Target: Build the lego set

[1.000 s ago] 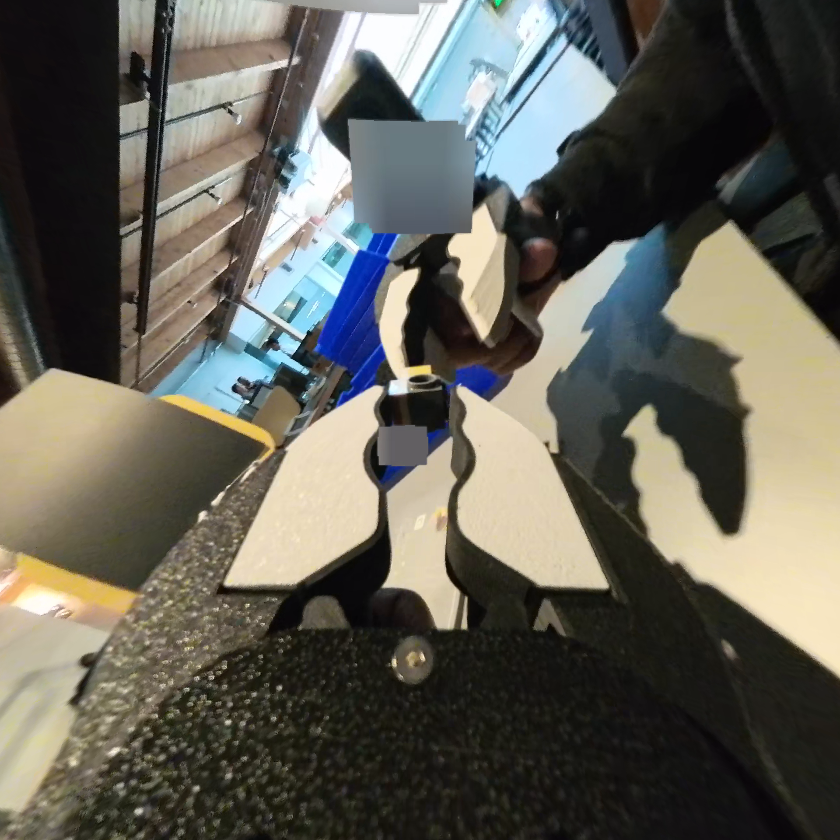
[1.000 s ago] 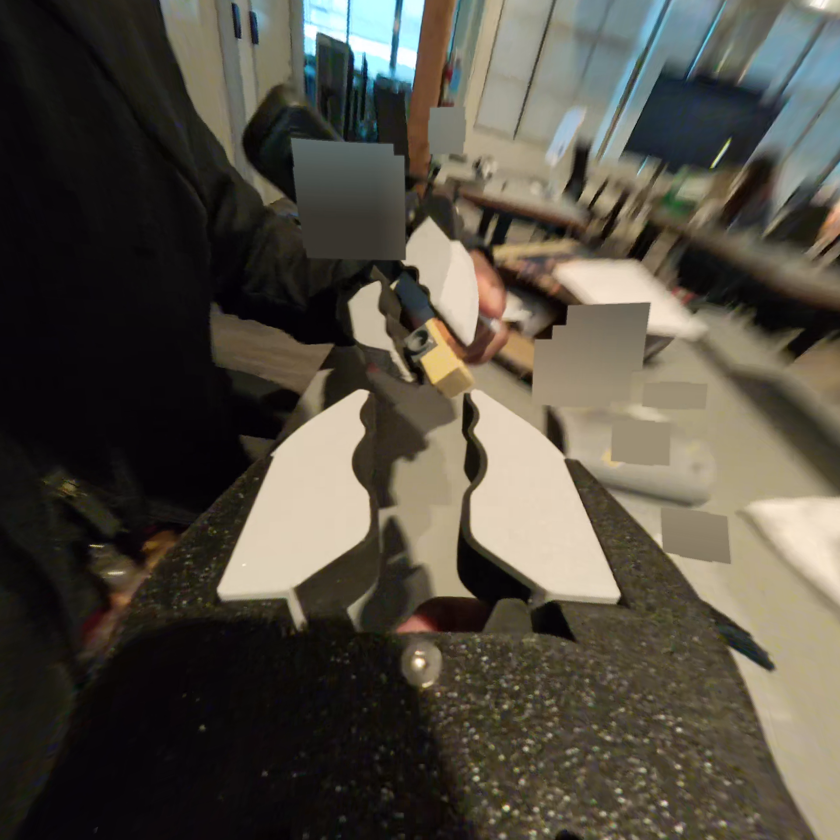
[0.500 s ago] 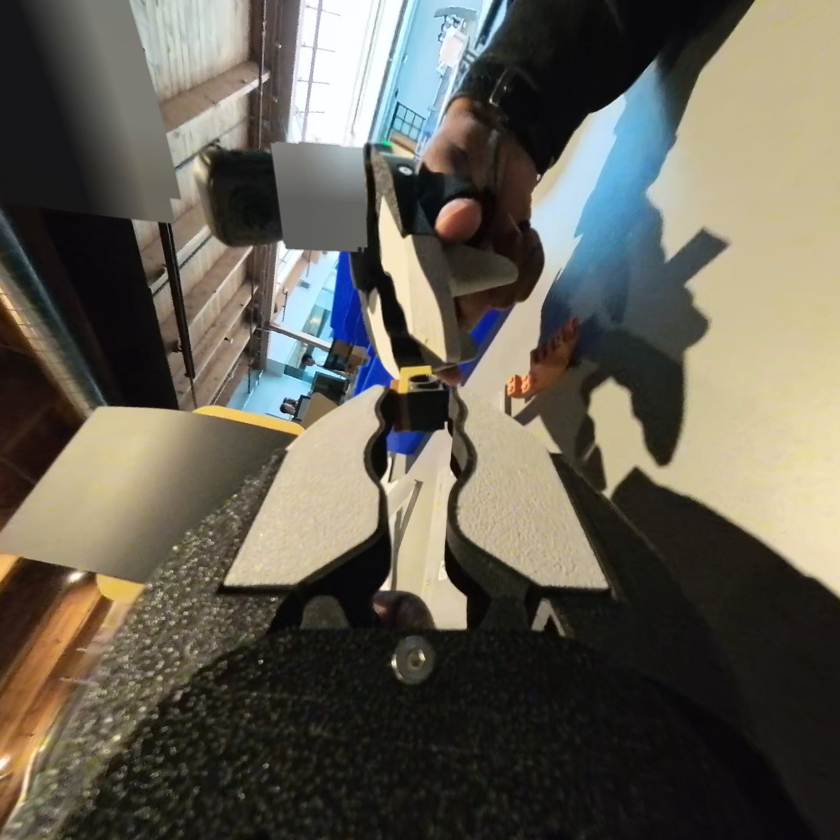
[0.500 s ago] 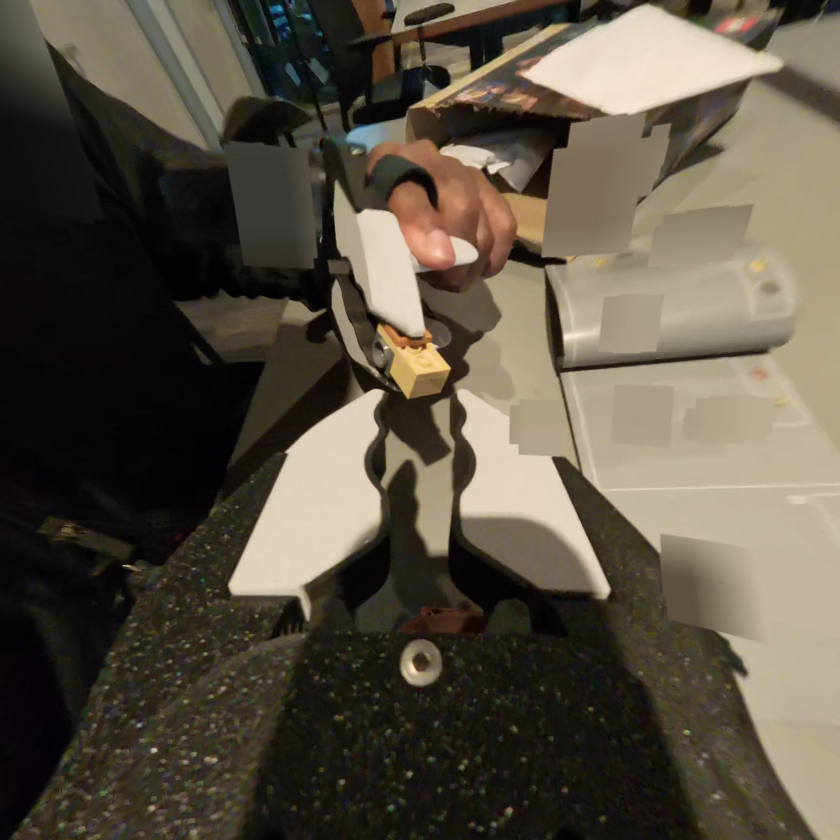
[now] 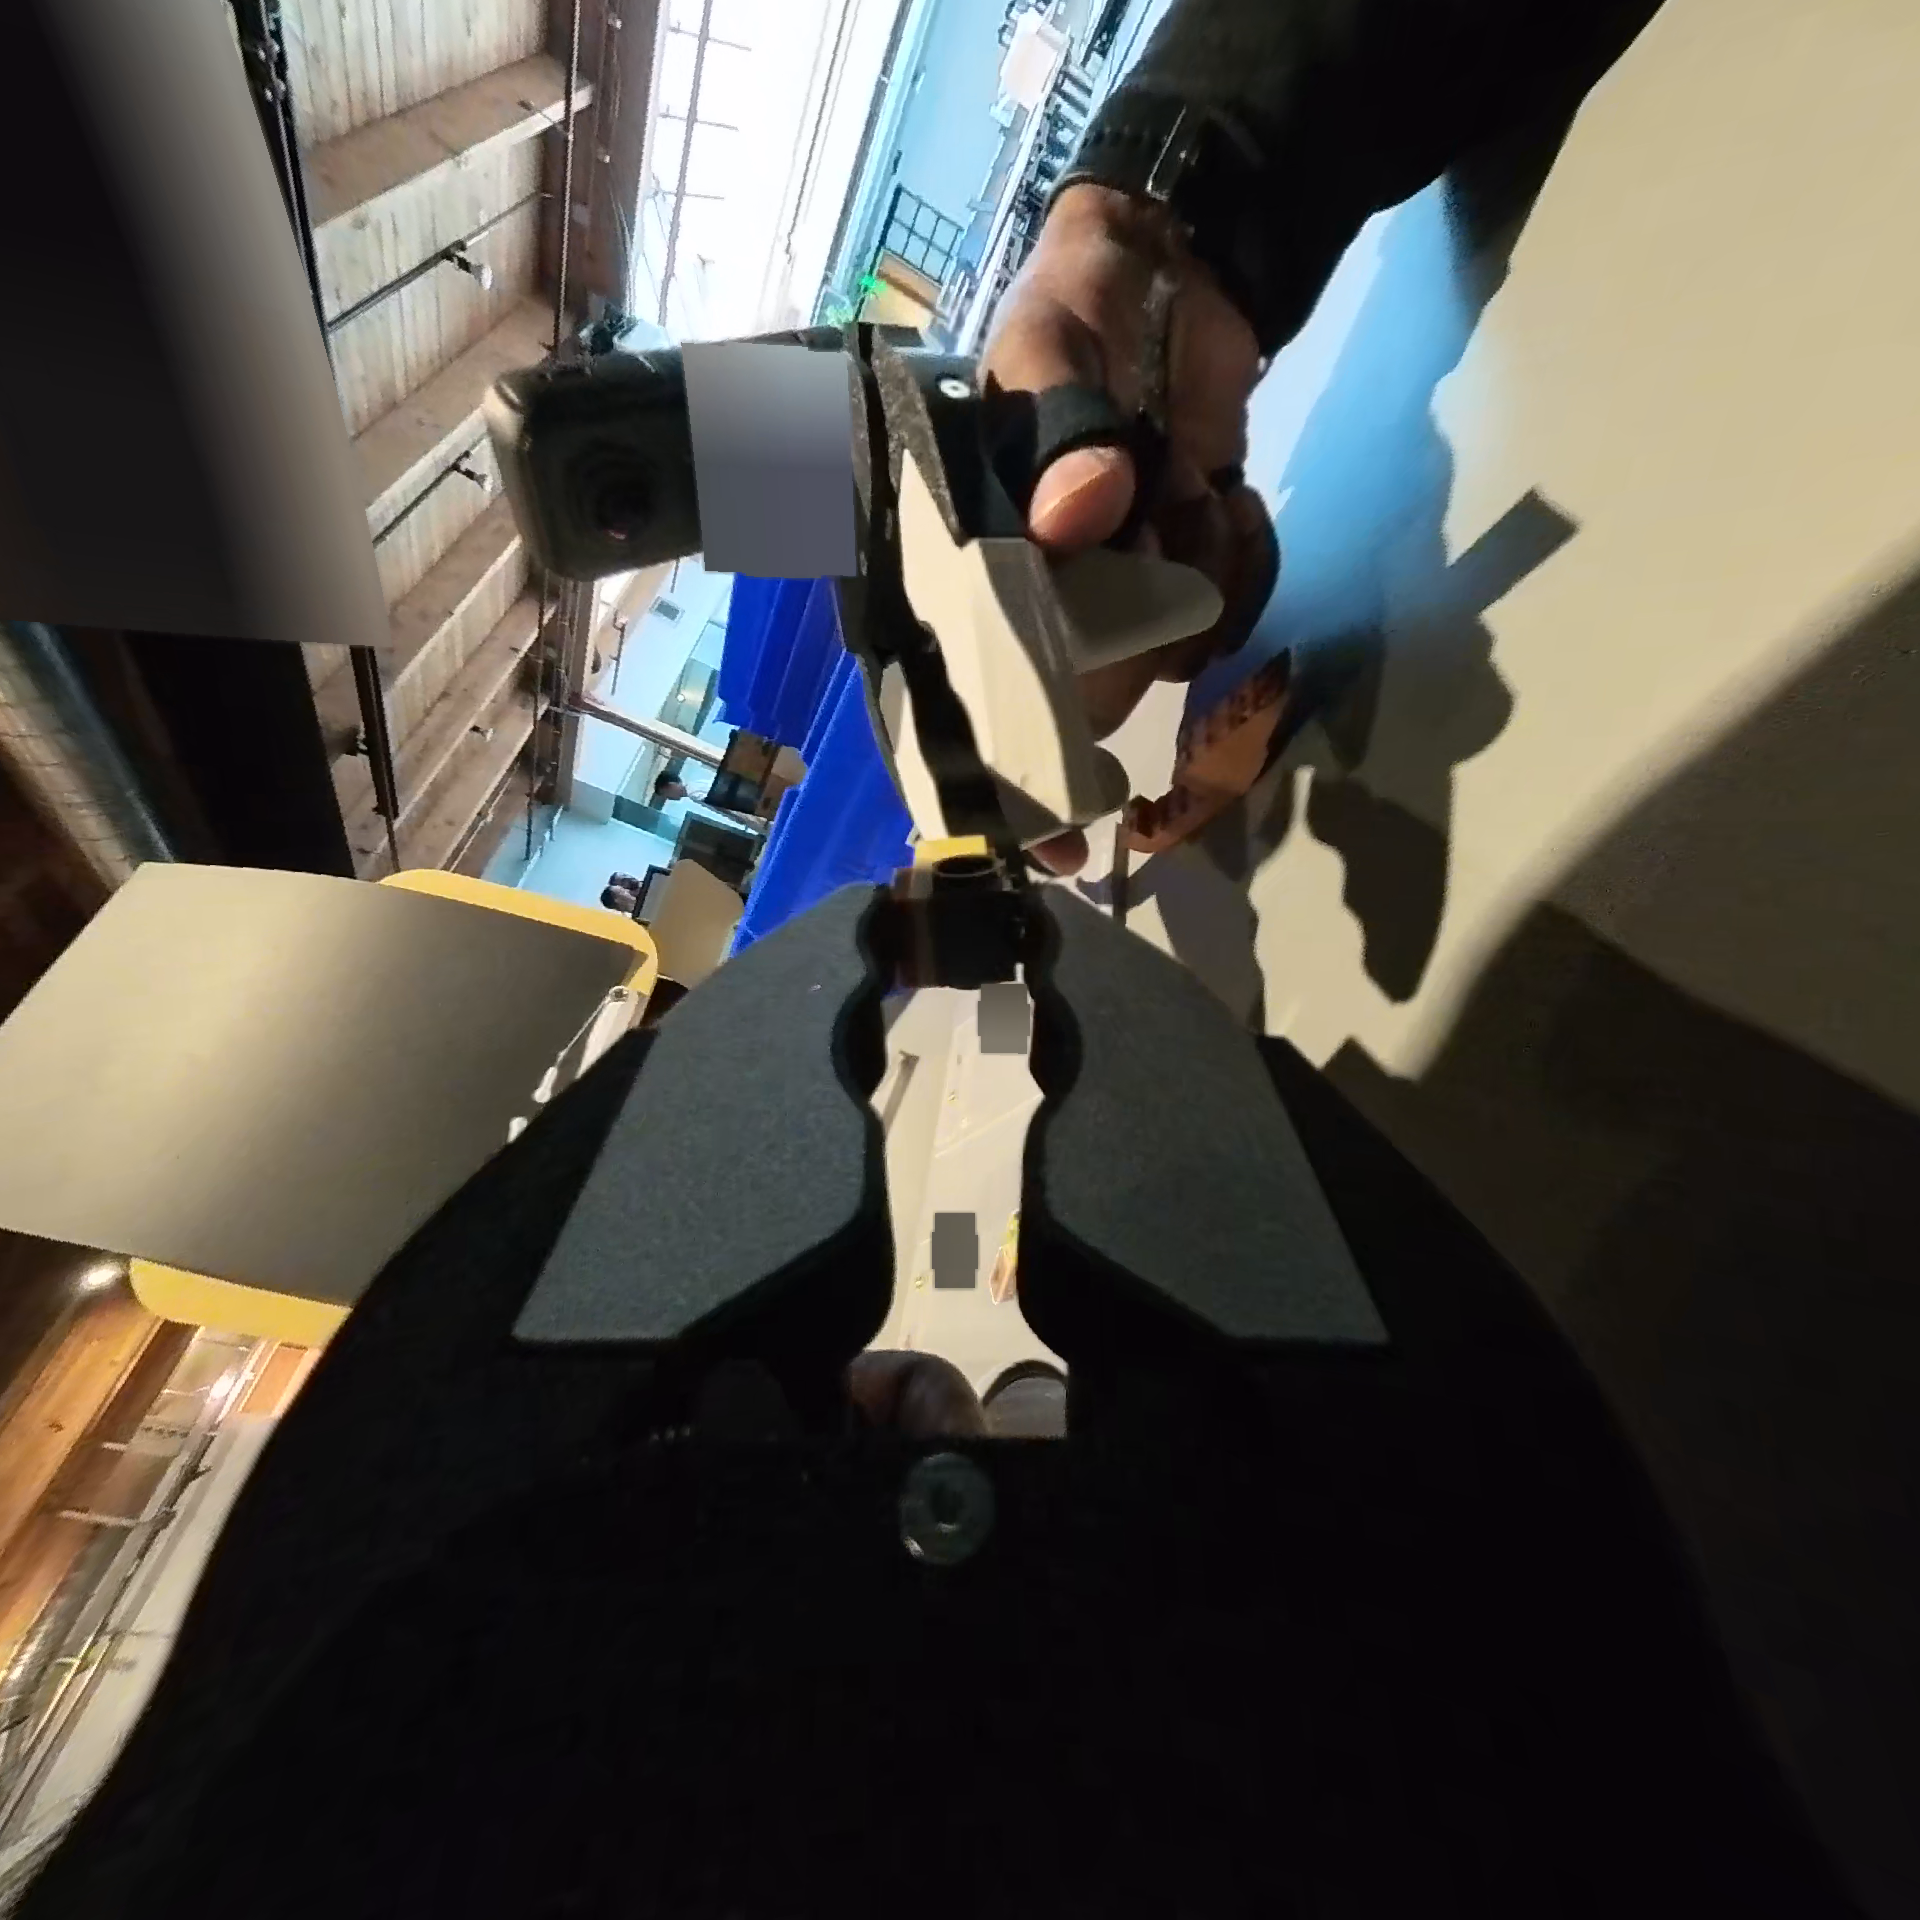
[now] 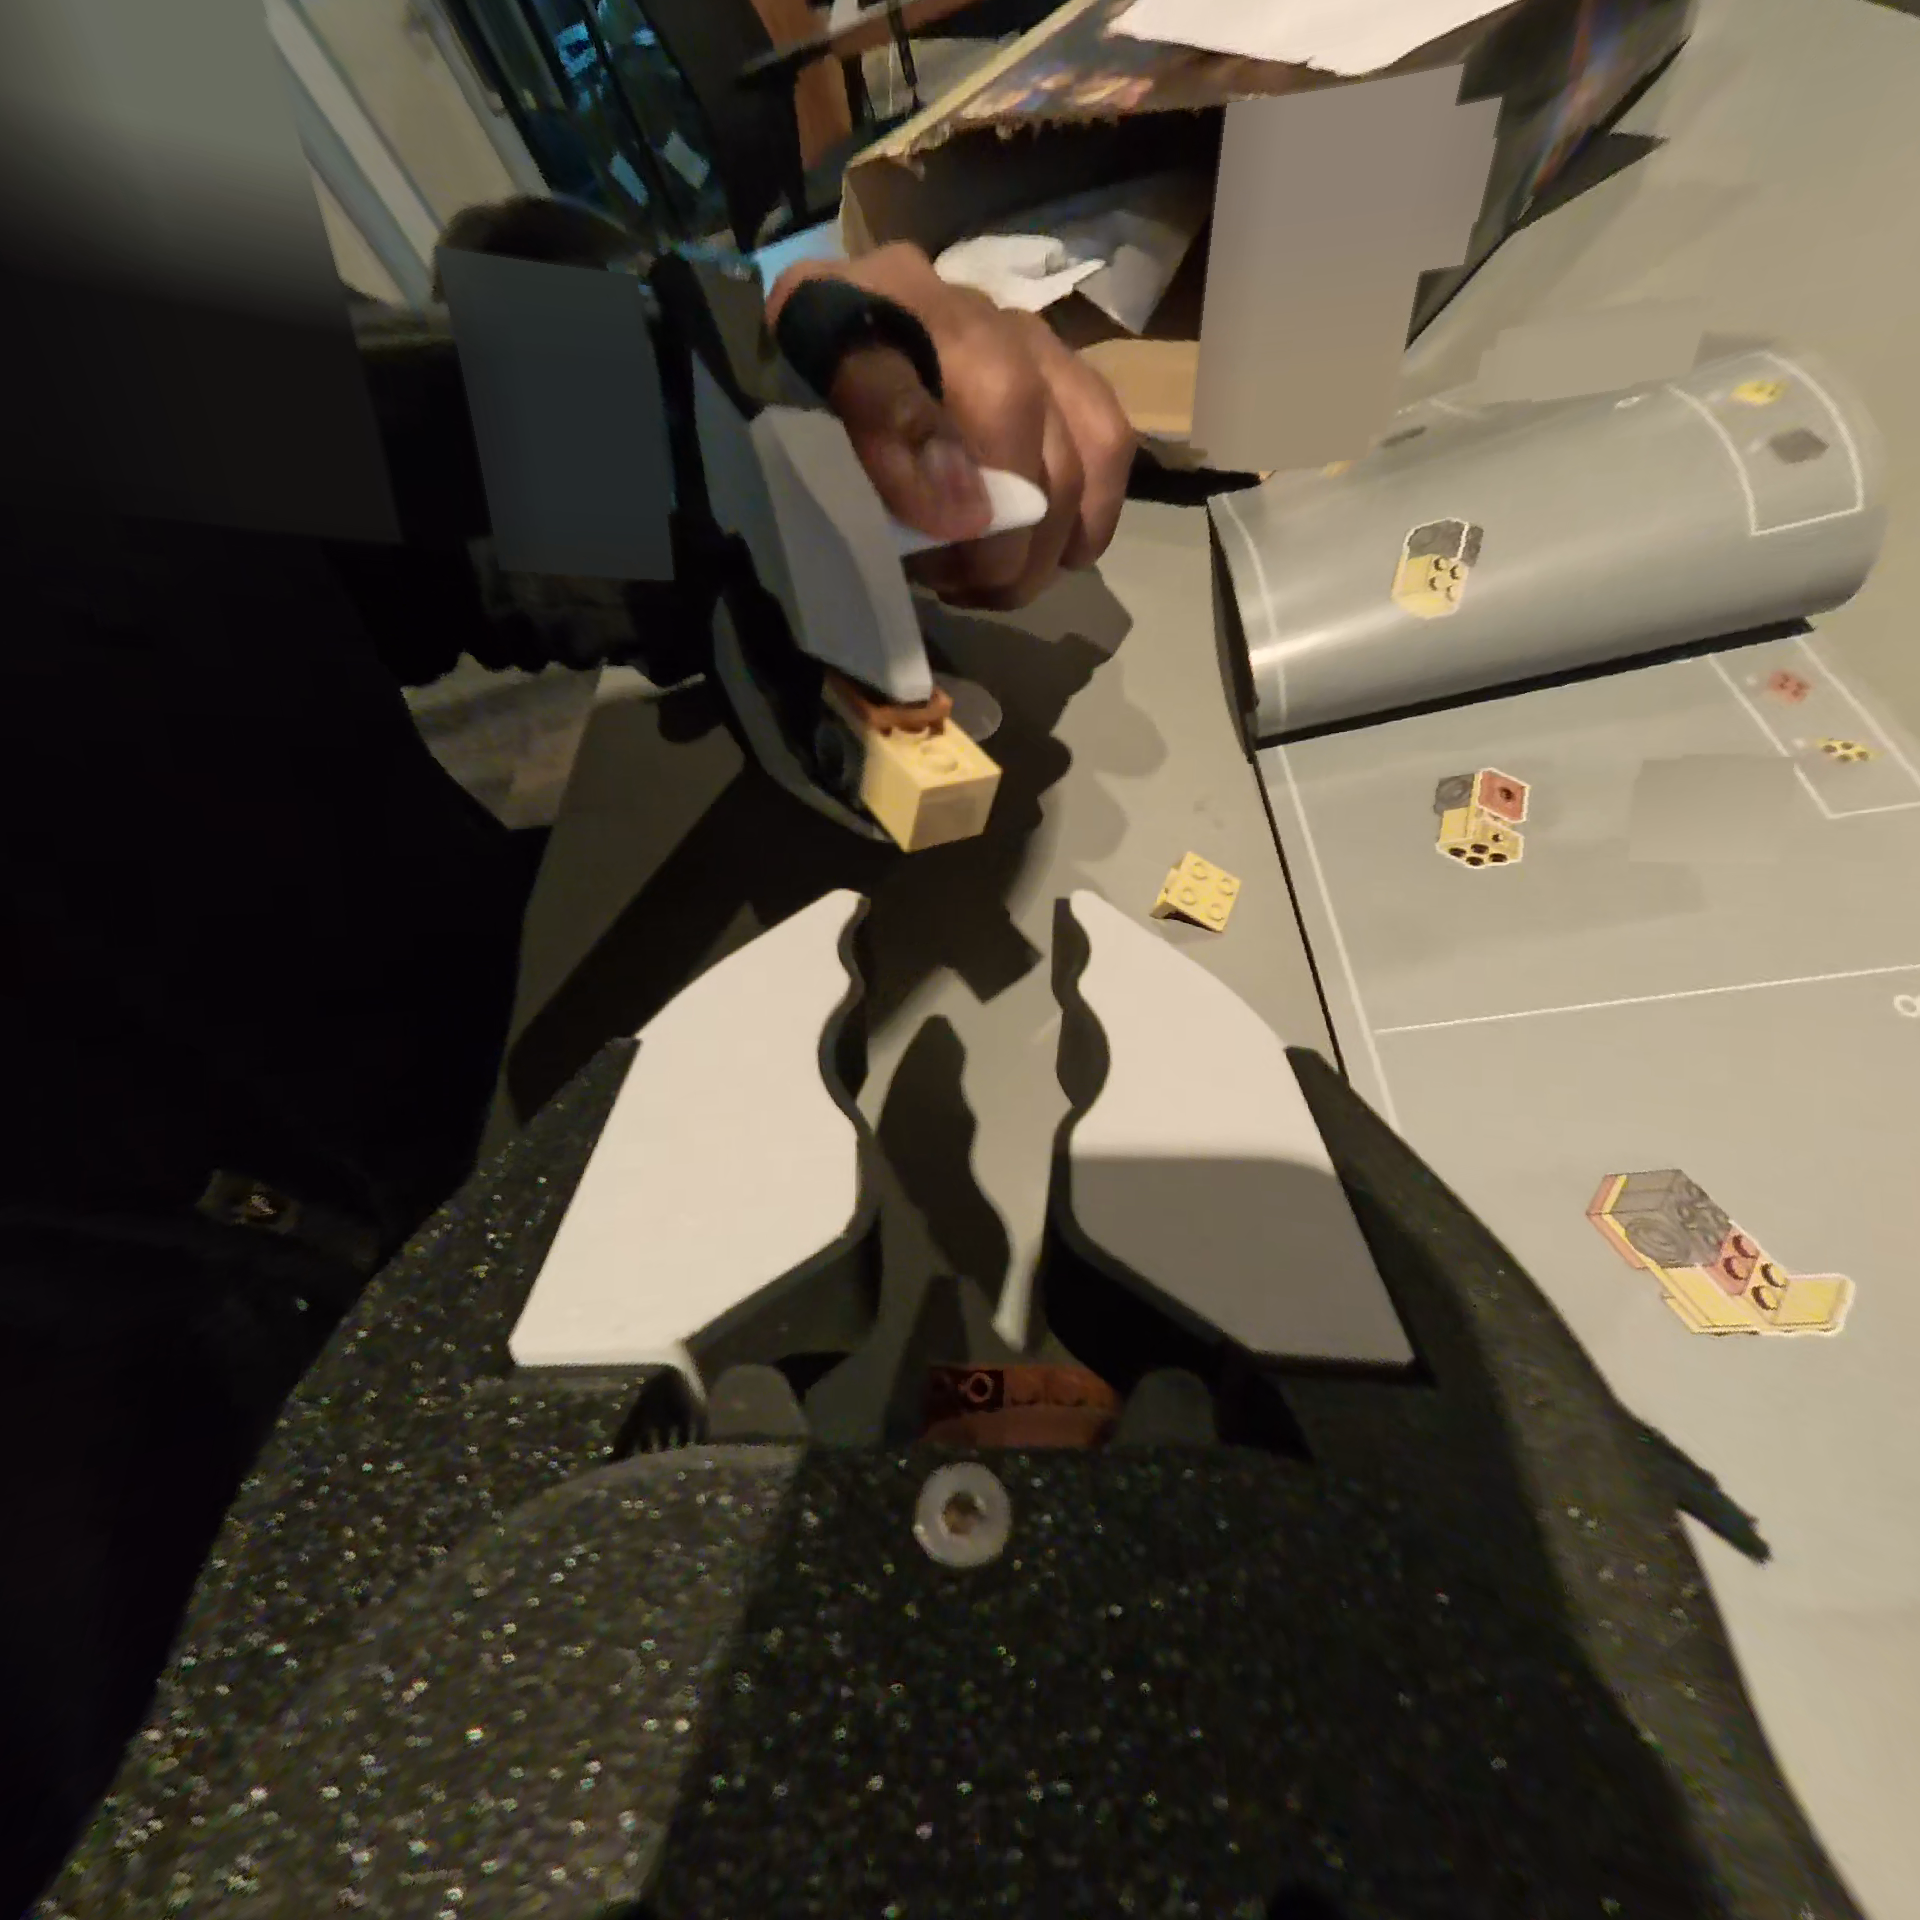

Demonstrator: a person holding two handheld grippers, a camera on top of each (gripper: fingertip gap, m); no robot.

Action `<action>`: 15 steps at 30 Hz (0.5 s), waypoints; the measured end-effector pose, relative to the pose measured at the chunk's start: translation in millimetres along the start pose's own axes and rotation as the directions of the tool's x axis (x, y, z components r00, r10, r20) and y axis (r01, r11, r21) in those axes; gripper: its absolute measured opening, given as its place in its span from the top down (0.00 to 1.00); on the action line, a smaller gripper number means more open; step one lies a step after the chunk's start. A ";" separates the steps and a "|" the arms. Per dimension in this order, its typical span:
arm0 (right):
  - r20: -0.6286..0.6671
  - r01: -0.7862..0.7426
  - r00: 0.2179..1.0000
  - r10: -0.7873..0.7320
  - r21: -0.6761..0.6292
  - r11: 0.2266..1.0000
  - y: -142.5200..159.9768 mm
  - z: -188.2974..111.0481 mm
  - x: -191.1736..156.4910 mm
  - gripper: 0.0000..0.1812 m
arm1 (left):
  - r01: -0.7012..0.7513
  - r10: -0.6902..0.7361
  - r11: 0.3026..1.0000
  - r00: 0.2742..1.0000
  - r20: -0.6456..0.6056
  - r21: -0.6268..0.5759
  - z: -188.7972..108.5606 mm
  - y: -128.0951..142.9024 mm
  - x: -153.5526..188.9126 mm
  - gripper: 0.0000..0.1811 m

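My left gripper (image 5: 956, 935) is clenched on a small lego assembly (image 5: 961, 925), pinching it between the very tips of my two fingers; from my own camera it reads as a dark block with a round stud on top and a sliver of yellow behind it. From my right wrist view the same assembly (image 6: 914, 774) shows better: a tan brick sticks out past the far finger tips, with a reddish-brown plate on top of it and a dark piece behind, all held above the grey table (image 6: 1195, 935). My right gripper (image 6: 961, 935) stands released, its two pale fingers apart with only shadowed table between them, the tips just short of the tan brick and not touching it. Seen from the left side, the right gripper (image 5: 997, 821) points down at the assembly, its tips almost upon the stud; I cannot tell whether they touch. A hand (image 5: 1132, 436) with a black finger strap grips that tool. Out on the table, a loose tan plate (image 6: 1195, 888) lies just beside my right finger, next to the open instruction booklet (image 6: 1558, 935) with a curled-up page, and a torn cardboard box (image 6: 1039, 156) sits beyond it.
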State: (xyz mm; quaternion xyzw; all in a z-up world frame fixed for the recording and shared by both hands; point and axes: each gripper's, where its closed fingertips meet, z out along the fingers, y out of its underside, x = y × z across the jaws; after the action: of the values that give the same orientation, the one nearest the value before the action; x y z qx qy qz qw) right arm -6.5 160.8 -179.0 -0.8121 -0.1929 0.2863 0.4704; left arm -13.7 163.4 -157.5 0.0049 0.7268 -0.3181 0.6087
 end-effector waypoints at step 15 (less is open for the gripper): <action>0.160 -0.034 0.987 0.027 0.039 0.999 -6.0 -1.4 -28.5 0.83 | -0.122 0.123 0.992 0.991 -0.049 0.016 1.6 -10.8 16.5 0.87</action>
State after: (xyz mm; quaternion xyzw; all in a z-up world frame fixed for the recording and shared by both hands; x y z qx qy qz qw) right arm -27.5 146.2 -165.1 -0.7794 -0.2113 0.3615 0.4660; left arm -20.8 147.7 -167.3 0.0615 0.7381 -0.2845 0.6087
